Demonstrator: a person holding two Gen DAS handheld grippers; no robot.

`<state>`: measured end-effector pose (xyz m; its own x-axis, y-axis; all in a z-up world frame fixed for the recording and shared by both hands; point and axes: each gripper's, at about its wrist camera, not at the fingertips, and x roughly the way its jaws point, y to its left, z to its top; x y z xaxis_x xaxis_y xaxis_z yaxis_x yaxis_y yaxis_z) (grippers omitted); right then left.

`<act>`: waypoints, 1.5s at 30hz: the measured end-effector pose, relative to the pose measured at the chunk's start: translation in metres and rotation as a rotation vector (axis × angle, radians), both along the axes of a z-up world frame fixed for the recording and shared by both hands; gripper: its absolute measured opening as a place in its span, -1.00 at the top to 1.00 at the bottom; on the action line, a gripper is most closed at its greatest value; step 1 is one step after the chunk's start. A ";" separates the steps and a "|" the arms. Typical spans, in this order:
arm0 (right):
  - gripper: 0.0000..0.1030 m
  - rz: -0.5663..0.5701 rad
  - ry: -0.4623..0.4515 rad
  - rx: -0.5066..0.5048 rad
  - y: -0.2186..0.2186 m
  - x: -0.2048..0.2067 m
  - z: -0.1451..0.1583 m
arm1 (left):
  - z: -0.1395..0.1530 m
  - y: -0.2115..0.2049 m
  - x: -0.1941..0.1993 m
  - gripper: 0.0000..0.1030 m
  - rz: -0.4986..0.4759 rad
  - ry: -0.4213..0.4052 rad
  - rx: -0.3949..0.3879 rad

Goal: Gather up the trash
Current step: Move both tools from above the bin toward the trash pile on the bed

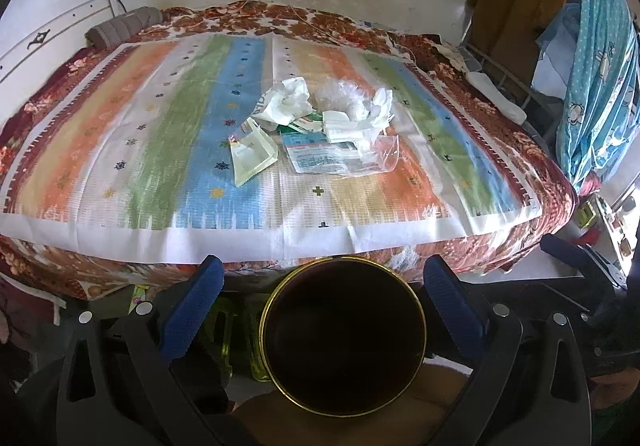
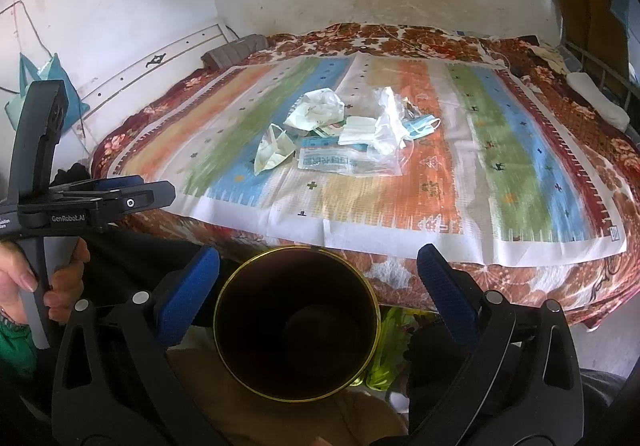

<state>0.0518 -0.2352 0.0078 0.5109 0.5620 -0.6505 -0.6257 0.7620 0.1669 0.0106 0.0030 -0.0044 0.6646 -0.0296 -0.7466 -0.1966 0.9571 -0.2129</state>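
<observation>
Left tool [image 1: 324,278]: blue-padded fingers [image 1: 192,302] spread wide, holding nothing. Right tool [image 2: 318,266]: likewise spread wide and empty. Each tool frames the same object from its own side — a dark round bin with a thin gold-coloured metal rim [image 1: 342,334], open mouth upward, standing at the near edge of the bed. The bin looks empty, though its interior is too dark to be sure. Its position directly below both tools is judged deliberate: anything lifted from the bed travels only a short way back to be dropped in.

In the right wrist view the left tool also appears side-on at the left, its grey handle gripped by a bare hand [image 2: 24,282]. White lettering on its black body reads "GenRobot.AI" — the only fully legible writing present.

Beyond the bin lies a white cloth with orange, green and blue stripes [image 1: 120,150], spread flat over a red-brown floral blanket [image 1: 280,16]. The cloth gives the trash a single clean surface.

The trash sits near the middle of the cloth, well apart from both tools:
- a crumpled white plastic bag [image 1: 286,102], far left of the pile;
- a folded pale-yellow paper wrapper [image 1: 252,152], nearest on the left;
- a flat clear printed packet [image 1: 324,158], print too small to read;
- a blue face mask [image 2: 420,126], on the right.

No item has been collected yet.
</observation>
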 end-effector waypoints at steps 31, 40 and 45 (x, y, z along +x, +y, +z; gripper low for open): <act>-0.83 -0.006 0.002 -0.010 0.005 0.000 -0.004 | -0.002 0.003 0.000 -0.89 0.008 0.000 -0.006; -0.83 0.017 0.026 -0.008 0.005 0.007 -0.004 | -0.004 0.005 0.005 -0.89 0.020 0.018 -0.023; -0.83 0.034 0.048 -0.006 0.008 0.015 -0.002 | -0.009 0.012 0.016 -0.89 0.028 0.063 -0.105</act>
<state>0.0672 -0.2268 0.0059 0.4600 0.5745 -0.6770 -0.6423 0.7417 0.1930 0.0269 0.0154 -0.0132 0.6186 -0.0920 -0.7803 -0.2390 0.9240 -0.2984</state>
